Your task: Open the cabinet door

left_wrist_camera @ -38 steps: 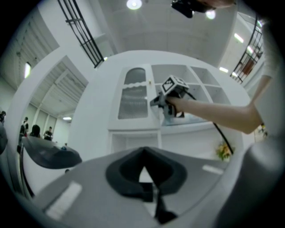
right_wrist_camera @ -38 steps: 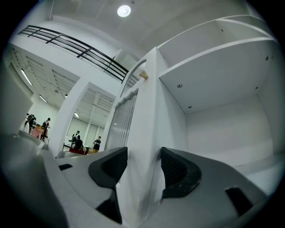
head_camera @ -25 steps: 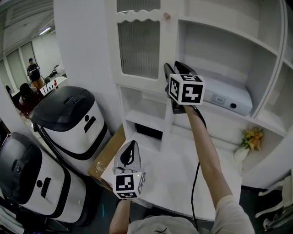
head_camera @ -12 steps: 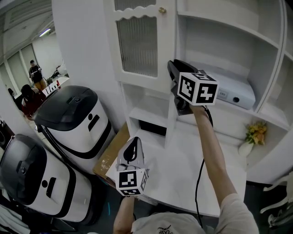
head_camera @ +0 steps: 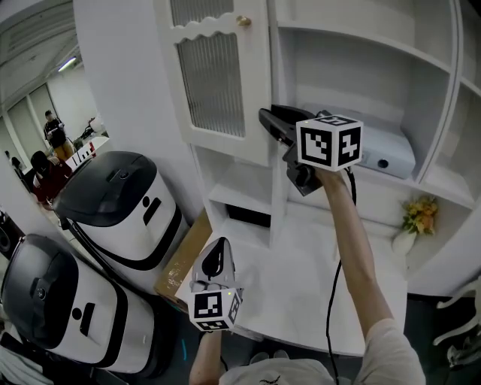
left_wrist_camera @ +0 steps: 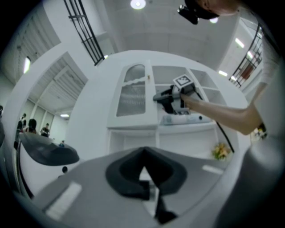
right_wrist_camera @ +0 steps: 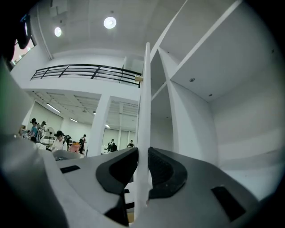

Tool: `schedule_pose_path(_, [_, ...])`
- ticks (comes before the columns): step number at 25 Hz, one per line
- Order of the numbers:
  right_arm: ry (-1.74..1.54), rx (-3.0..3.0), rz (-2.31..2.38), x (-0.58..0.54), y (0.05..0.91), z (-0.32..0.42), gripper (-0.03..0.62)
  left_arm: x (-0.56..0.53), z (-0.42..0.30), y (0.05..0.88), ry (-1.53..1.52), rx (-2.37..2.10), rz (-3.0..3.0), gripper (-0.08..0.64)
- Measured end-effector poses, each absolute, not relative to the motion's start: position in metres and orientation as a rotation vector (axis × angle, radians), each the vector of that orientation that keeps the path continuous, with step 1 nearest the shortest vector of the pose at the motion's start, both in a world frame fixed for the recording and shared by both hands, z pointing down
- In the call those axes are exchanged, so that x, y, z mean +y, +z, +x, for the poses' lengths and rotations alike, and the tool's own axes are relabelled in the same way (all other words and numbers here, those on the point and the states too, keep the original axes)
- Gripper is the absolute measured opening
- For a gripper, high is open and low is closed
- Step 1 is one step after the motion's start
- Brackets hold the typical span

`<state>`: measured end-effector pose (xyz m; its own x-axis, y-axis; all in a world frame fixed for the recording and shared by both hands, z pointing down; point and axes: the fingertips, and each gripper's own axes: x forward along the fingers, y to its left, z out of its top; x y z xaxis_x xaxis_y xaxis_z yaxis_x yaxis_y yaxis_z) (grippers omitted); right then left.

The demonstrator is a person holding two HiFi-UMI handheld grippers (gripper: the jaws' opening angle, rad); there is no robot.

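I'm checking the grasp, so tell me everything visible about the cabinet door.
The cabinet door is white, apparently painted wood, with a ribbed glass panel under scalloped trim and a small gold knob near its top. It hangs upright, swung partly open. The right gripper, whose jaws have just been closing, clamps its free edge low down.

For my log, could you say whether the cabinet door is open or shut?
Ajar: the right hand-held gripper clamps the cabinet door by its swung-out edge.

Left side: two white appliances (head_camera: 124,199) block the floor.
Upper bay: cabinet door (head_camera: 218,83) ajar at left, white device (head_camera: 383,154) at back.
Desktop (head_camera: 301,278): open middle, flowers (head_camera: 415,216) at right.
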<state>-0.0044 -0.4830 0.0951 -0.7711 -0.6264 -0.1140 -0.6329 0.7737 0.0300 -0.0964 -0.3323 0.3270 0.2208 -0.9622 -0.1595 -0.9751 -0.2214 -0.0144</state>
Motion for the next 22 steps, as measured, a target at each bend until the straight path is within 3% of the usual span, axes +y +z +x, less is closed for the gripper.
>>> schedule_pose_path(22, [0.281, 2.767, -0.978, -0.403, 0.096, -0.065, 0.067, -0.307, -0.139, 0.315, 0.19, 2.037, -2.186, 0.006])
